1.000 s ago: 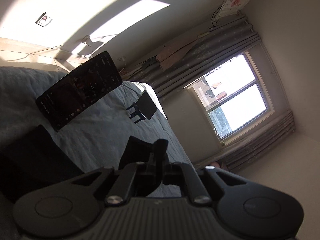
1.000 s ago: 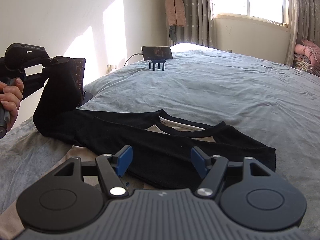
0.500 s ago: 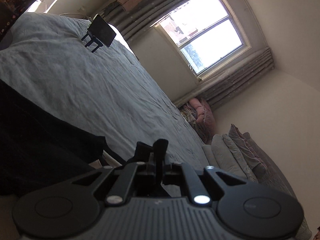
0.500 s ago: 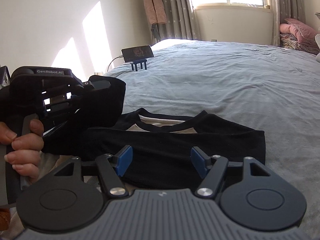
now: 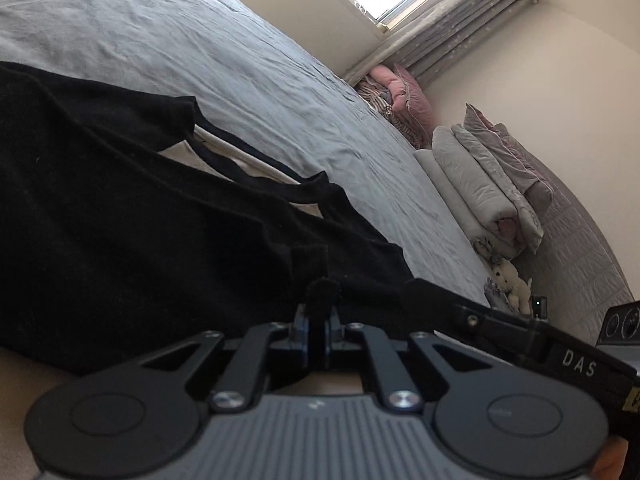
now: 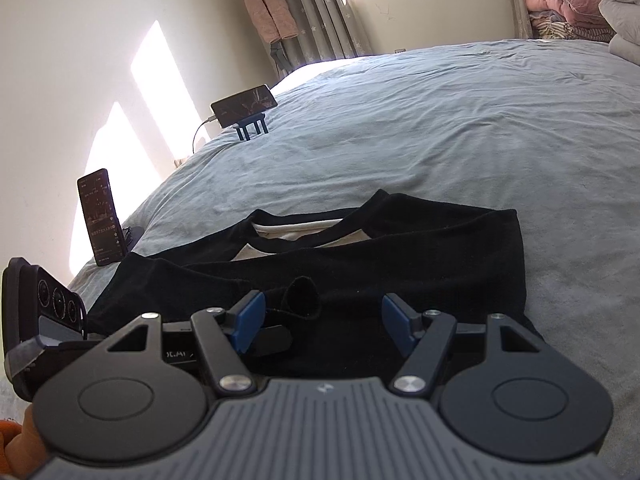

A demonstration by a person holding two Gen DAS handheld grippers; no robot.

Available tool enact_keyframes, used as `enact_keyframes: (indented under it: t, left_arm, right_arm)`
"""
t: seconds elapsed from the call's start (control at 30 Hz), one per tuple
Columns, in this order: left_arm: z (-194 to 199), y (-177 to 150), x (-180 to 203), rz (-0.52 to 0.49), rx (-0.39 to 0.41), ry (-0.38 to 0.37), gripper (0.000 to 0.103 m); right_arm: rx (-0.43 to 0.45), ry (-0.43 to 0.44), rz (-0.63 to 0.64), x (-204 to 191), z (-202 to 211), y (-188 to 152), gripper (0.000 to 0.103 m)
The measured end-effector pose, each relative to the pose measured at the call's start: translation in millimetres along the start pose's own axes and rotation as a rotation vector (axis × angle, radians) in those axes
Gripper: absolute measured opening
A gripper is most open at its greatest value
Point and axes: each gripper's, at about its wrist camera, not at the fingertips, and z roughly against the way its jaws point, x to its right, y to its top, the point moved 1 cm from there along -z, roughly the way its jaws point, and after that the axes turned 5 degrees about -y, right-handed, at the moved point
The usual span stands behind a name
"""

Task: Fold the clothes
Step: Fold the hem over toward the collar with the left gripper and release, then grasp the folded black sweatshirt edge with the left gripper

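I am in the middle of a fold: my left gripper [image 5: 316, 322] is closed on a pinch of the black T-shirt [image 6: 400, 248], which lies at the near edge of the bed [image 6: 440, 120]. My right gripper [image 6: 322, 322] stands open and empty above it. Next I should lay the pinched cloth flat and release

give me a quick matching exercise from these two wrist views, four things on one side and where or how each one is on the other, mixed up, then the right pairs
Things:
1. left claw
2. right claw
3. phone on the blue stand
4. folded bedding

States or places:
A. open above the black shirt
B. stacked by the wall
C. pinched shut on black cloth
D. far across the grey bed, cable plugged in

Pairs: 1-C, 2-A, 3-D, 4-B
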Motion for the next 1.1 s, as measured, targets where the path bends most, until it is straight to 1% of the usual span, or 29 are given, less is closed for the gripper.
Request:
enact_keyframes:
  t: [0.03,0.1,0.17,0.33,0.43,0.5,0.53,0.57,0.63,0.7,0.77,0.83,0.9,0.97,1.03,1.1]
  left_arm:
    - [1,0,1,-0.007,-0.004,-0.006,0.008]
    - [1,-1,5,-0.029,-0.017,-0.027,0.018]
    - [2,-3,10,-0.059,-0.037,-0.051,0.024]
    - [5,-8,29,-0.153,-0.127,-0.124,0.026]
    - [17,-13,40,-0.202,-0.16,-0.142,0.032]
    - [28,-15,44,-0.22,-0.161,-0.131,0.038]
    - [34,-15,45,-0.225,-0.157,-0.119,0.039]
    - [40,-15,45,-0.228,-0.154,-0.1,0.039]
    - [53,-13,44,-0.235,-0.141,-0.038,0.04]
    - [70,-10,40,-0.247,-0.109,0.036,0.042]
    - [89,-7,33,-0.249,-0.054,0.106,0.043]
    - [105,-3,22,-0.224,0.022,0.147,0.043]
    - [124,4,8,-0.177,0.128,0.174,0.043]
    - [141,13,-6,-0.13,0.23,0.211,0.042]
    - [151,18,-16,-0.104,0.296,0.263,0.041]
    - [157,21,-24,-0.083,0.332,0.306,0.041]
  right_arm:
    - [-0.003,0.001,-0.007,1,0,0,0.068]
    - [-0.006,0.003,-0.02,3,0,0,0.068]
    - [-0.005,0.006,-0.036,4,1,1,0.068]
    - [0.009,0.017,-0.075,10,6,3,0.068]
    - [0.019,0.022,-0.099,13,9,5,0.068]
    - [0.025,0.028,-0.113,15,11,7,0.068]
    - [0.028,0.031,-0.115,15,12,7,0.068]
    - [0.032,0.032,-0.114,15,12,7,0.068]
    - [0.031,0.036,-0.112,15,12,6,0.068]
    - [0.025,0.041,-0.108,14,9,5,0.068]
    - [0.015,0.038,-0.102,12,4,2,0.068]
    - [0.0,0.027,-0.083,9,-3,-4,0.068]
    - [-0.014,0.007,-0.052,4,-11,-9,0.068]
    - [-0.026,-0.007,-0.024,-2,-19,-15,0.062]
    - [-0.032,-0.024,0.011,-10,-26,-22,0.058]
    - [-0.013,-0.064,0.091,-20,-29,-27,0.056]
